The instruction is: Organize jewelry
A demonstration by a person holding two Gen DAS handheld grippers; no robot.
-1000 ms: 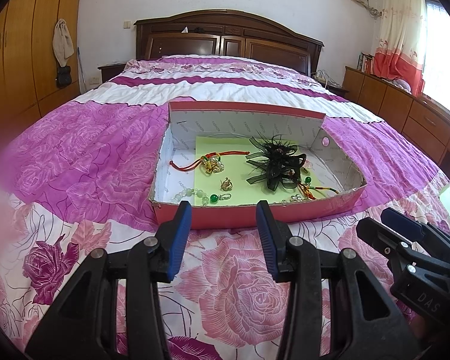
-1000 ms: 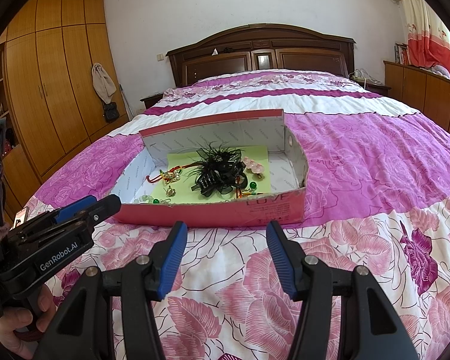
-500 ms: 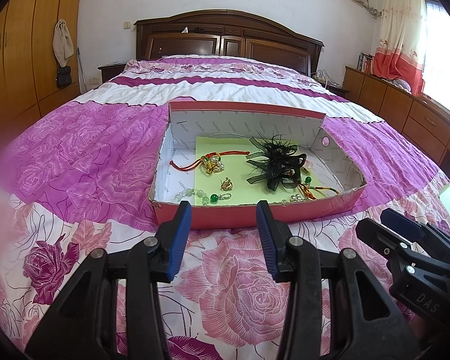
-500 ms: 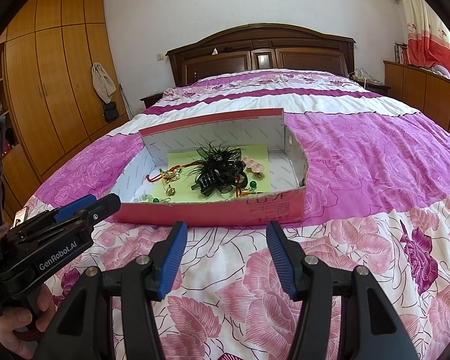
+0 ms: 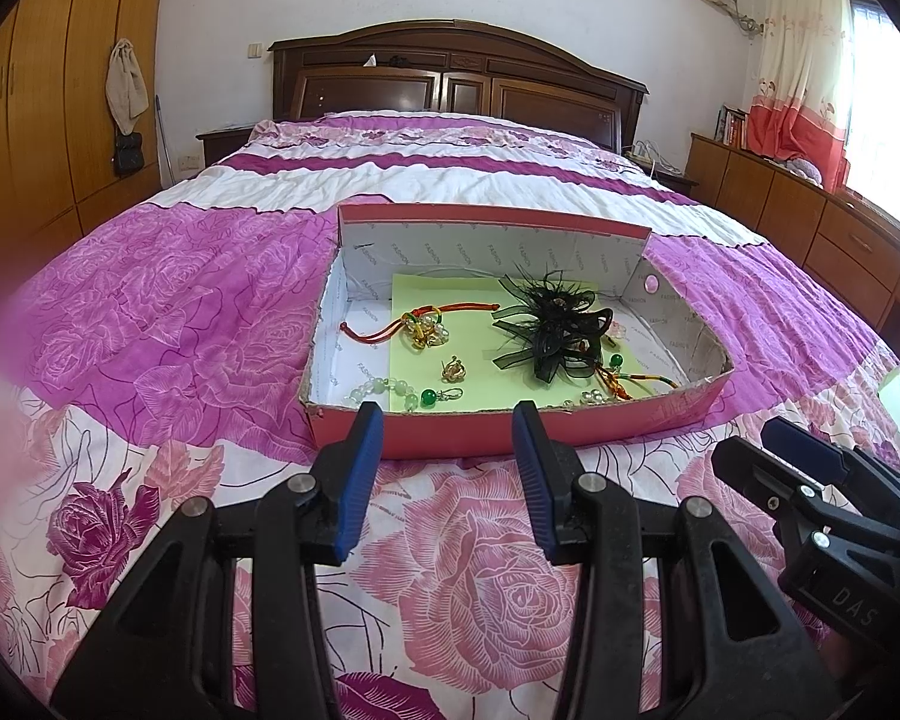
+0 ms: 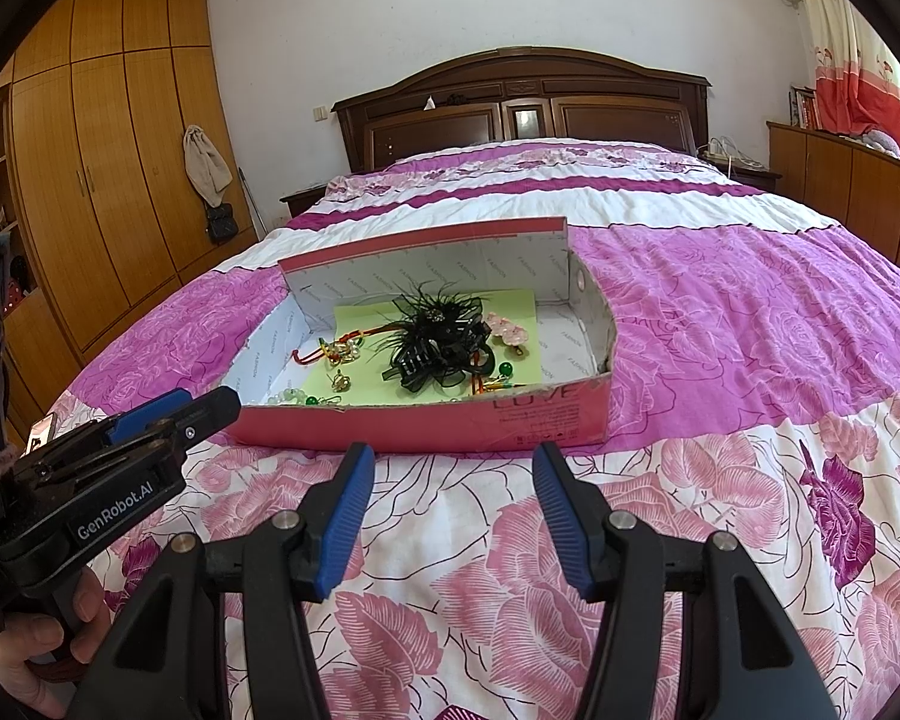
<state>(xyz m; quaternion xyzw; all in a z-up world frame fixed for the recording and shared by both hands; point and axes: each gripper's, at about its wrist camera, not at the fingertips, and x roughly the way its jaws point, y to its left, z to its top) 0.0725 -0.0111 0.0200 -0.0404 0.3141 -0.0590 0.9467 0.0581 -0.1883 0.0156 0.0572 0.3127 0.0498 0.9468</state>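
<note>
A shallow red cardboard box (image 5: 450, 438) (image 6: 426, 426) lies on the bed, lined with a pale green sheet. Inside lie a black feathered hair clip (image 5: 552, 330) (image 6: 438, 342), a red cord with gold charms (image 5: 426, 324), a small gold ring piece (image 5: 453, 369), a string of pale and green beads (image 5: 390, 390) and a pink flower clip (image 6: 510, 330). My left gripper (image 5: 448, 420) hovers just short of the box's near wall, open and empty. My right gripper (image 6: 448, 459) is also open and empty, a little back from the box. Each gripper shows at the edge of the other's view.
The bed carries a pink and purple rose quilt (image 5: 168, 324). A dark wooden headboard (image 5: 450, 78) stands behind it, wardrobes (image 6: 120, 180) on the left and low cabinets (image 5: 810, 222) on the right. A hand (image 6: 36, 660) holds the left gripper's handle.
</note>
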